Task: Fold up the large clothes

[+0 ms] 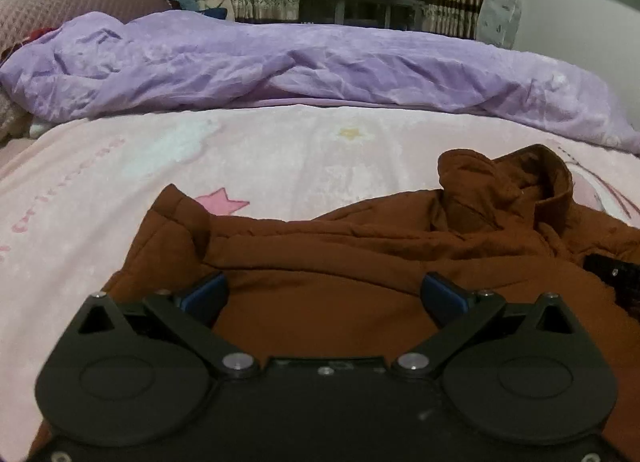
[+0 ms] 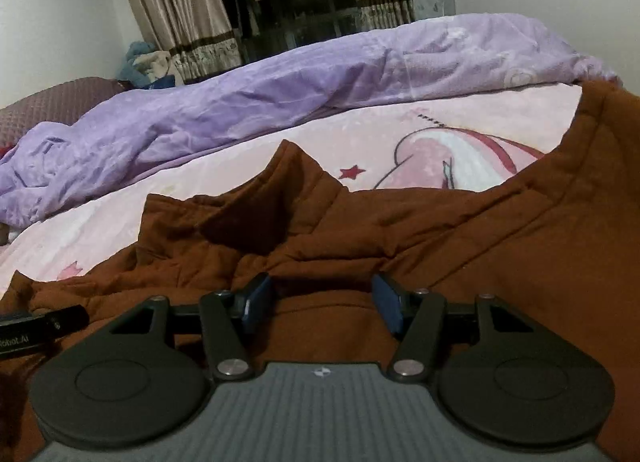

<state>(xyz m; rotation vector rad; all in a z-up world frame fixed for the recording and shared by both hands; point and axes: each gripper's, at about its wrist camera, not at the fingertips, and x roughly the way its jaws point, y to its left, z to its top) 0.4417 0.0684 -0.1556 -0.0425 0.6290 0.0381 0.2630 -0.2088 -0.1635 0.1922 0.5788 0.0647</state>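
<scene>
Brown jacket (image 1: pixel 320 262) lies rumpled under and ahead of both jaws, long axis running crosswise; left gripper (image 1: pixel 324 294) wide, right gripper (image 2: pixel 322 302) partly spread, neither holding cloth.

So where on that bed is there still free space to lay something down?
The widest bare stretch is the pink sheet, between the brown coat and the bunched purple duvet. A smaller patch shows over the unicorn print. The near side is crowded: the coat fills it under both grippers.
</scene>
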